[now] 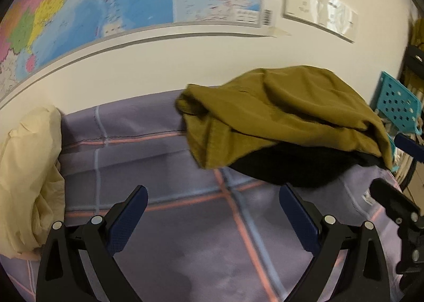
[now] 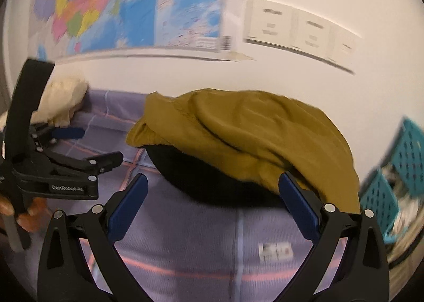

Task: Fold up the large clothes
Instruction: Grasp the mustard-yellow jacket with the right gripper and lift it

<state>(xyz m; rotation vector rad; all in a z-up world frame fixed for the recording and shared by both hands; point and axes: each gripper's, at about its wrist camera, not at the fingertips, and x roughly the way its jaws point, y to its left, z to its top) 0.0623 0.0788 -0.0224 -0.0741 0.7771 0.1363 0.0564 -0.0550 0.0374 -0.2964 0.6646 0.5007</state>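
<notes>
Olive garment hides most of black garment.

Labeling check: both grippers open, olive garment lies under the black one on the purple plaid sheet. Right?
One thing is wrong: the olive garment lies on top of the black garment, not under it, as the right wrist view shows. The rest stands: left gripper and right gripper are open, over the purple plaid sheet.
</notes>
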